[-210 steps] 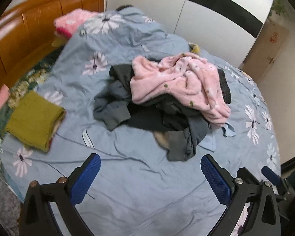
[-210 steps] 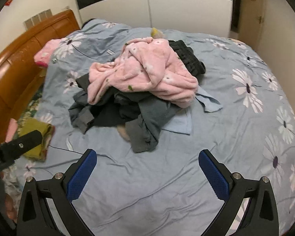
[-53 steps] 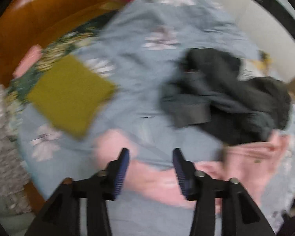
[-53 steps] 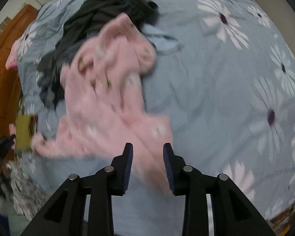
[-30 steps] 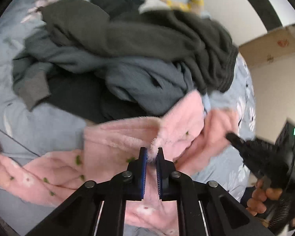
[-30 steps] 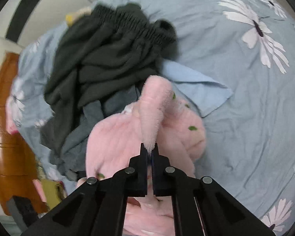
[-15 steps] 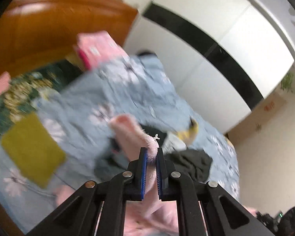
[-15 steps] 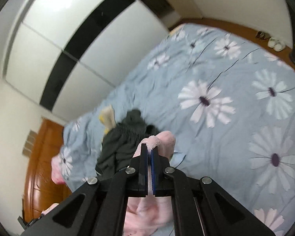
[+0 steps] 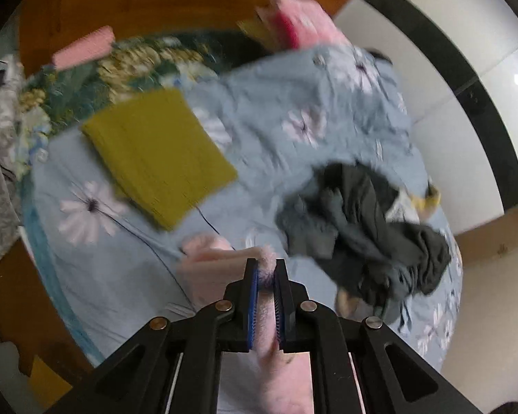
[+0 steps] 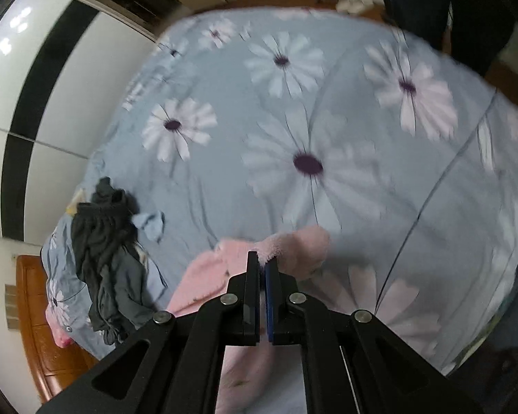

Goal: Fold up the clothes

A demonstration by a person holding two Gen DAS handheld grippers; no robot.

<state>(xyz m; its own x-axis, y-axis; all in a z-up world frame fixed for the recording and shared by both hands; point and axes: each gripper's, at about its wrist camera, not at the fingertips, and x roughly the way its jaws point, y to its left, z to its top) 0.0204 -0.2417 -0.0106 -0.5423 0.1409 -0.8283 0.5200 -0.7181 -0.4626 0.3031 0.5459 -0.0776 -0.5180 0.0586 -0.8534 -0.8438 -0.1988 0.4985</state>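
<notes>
Up off the dark pile comes the pink fleece garment point(image 9: 221, 269), lifted clear since a second ago. Left gripper point(image 9: 266, 276) is clenched on one edge, right gripper point(image 10: 261, 269) on another, fleece hanging near the blue floral bed point(image 10: 310, 131). Best spread both apart, lay it flat. Count: two grippers, one pink garment, one dark pile point(image 9: 369, 227), one folded mustard piece point(image 9: 159, 151).
</notes>
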